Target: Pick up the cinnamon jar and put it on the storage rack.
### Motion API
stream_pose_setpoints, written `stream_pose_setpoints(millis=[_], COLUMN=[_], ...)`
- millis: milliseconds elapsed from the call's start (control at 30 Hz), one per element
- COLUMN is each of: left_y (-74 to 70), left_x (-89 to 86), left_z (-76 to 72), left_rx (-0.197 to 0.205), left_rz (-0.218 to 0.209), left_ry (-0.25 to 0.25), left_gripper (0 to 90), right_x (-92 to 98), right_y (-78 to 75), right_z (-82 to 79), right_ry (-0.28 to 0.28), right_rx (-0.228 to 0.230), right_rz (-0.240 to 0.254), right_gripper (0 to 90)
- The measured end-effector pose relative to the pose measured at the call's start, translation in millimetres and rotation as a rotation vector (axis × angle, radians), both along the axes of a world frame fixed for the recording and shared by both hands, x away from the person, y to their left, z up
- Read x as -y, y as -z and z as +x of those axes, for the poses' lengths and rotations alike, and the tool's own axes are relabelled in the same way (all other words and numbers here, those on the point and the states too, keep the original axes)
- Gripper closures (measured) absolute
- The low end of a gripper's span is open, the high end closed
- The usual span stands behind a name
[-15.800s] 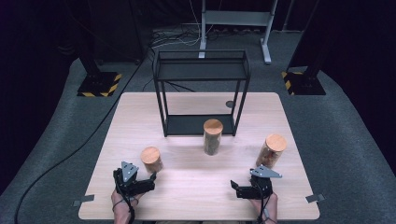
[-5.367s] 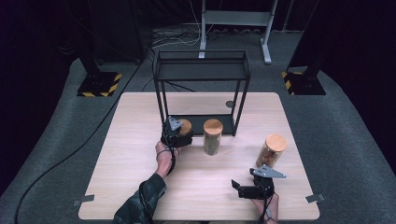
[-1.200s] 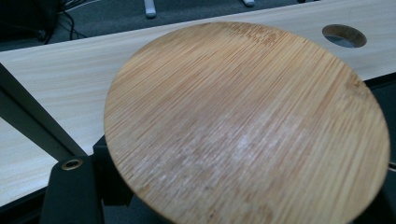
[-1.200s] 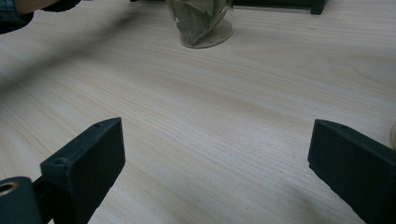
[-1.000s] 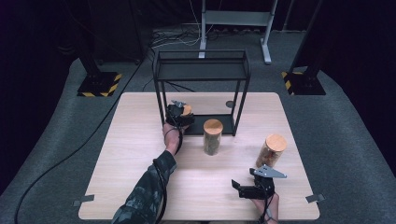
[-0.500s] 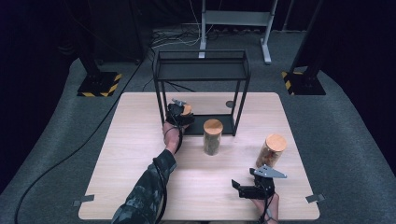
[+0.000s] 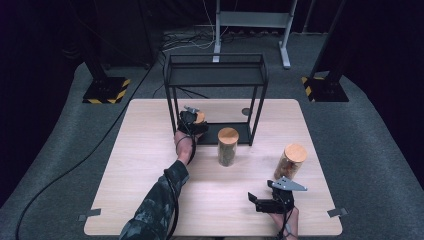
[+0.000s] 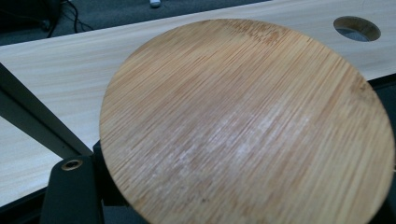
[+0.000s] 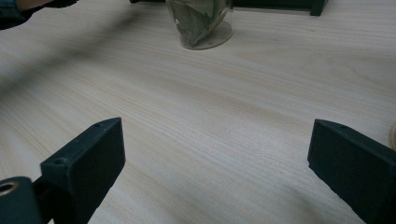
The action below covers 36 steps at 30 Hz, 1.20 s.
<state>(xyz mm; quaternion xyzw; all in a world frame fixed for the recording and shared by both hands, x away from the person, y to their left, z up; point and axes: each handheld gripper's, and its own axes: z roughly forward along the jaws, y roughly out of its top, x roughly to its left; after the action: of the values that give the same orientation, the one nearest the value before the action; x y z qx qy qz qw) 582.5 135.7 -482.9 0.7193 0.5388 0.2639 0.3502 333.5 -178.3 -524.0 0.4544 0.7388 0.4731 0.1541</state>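
**Left-hand jar now at the rack's lower shelf**

Since the earliest high view, the small jar (image 7: pixel 199 118) has travelled from the near left of the table (image 7: pixel 150 150) to the front left corner of the black metal rack (image 7: pixel 216 70); over the last second it has kept its place there. It sits at the edge of the rack's bottom shelf, just inside the left front post, with the left gripper (image 7: pixel 189 120) clamped tight on it and the person's sleeved forearm stretched out behind.

No brand, label or writing can be read anywhere on the jars, rack or grippers.

Seen from the left gripper view, the jar's lid (image 8: pixel 247 126) is a round bamboo disc with fine straight grain and a paler, scuffed patch near its middle. The jar's body below is hidden.

A taller jar (image 7: pixel 228 146) with the same kind of lid stands just in front of the rack, holding something greenish-brown. A third jar (image 7: pixel 290 161) stands near the right edge. The right gripper (image 7: pixel 260 202) rests at the near right of the table, its jaws spread wide with nothing between them.
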Motion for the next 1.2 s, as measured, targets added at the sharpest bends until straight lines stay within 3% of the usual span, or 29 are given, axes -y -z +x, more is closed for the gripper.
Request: stream_pose_setpoints(millis=[133,167,300,567,1200], left_y=[-0.9,-1.1,-5.4,-21.1,-46.3], left_x=[-0.3,-0.3,-2.1,-0.4,-1.3], left_z=[0.1,0.4,0.3,1.1,-13.3], left_rx=[-0.007,-0.014,-0.022,-0.055,-0.057], left_rz=[0.003,0.006,0.002,-0.028,-0.061], left_ry=[0.004,0.010,0.017,0.061,0.090], left_gripper=[24.7,18.5,10.6,1.7,0.4], right_x=[-0.1,0.0,0.0,-0.1,-0.8], right_y=[0.0,0.0,0.0,0.0,0.0], right_z=[0.0,-0.1,0.0,-0.2,0.0], right_ry=[0.000,0.000,0.001,0.001,0.001], right_rx=[0.000,0.001,0.000,0.001,-0.001], right_rz=[-0.001,0.001,0.001,-0.002,-0.007], right_gripper=[3.4,3.4,3.4,3.3,3.4])
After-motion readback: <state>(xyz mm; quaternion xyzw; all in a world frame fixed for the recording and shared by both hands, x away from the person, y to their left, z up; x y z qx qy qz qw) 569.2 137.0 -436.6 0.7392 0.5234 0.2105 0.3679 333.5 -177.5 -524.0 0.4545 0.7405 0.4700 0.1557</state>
